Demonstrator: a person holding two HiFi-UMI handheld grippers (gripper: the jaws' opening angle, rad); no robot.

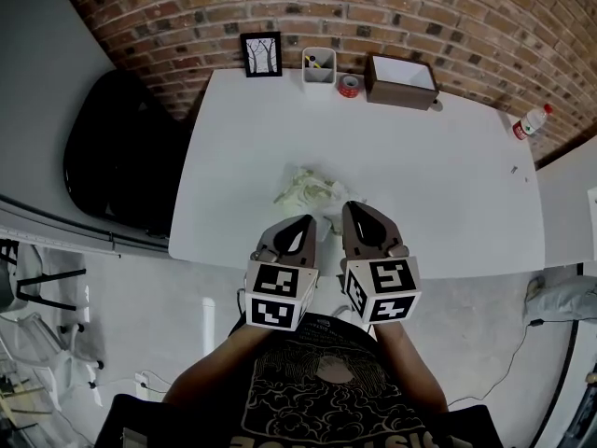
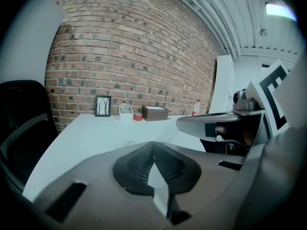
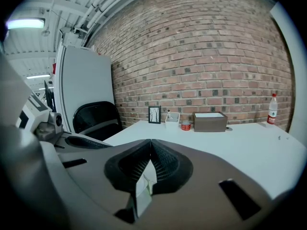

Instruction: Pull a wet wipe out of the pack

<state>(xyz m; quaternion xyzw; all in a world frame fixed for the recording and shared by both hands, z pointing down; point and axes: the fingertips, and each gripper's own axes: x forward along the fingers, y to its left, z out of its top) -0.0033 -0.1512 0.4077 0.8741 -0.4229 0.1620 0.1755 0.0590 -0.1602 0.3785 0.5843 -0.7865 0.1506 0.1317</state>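
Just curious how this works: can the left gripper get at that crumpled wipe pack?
Probably yes: the wipe pack lies just ahead of the left gripper with nothing between, though its jaws are together and would need opening.

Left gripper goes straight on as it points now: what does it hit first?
Probably the wet wipe pack, lying on the table just ahead of the left gripper's shut tips. Height is unclear, so it might pass over it.
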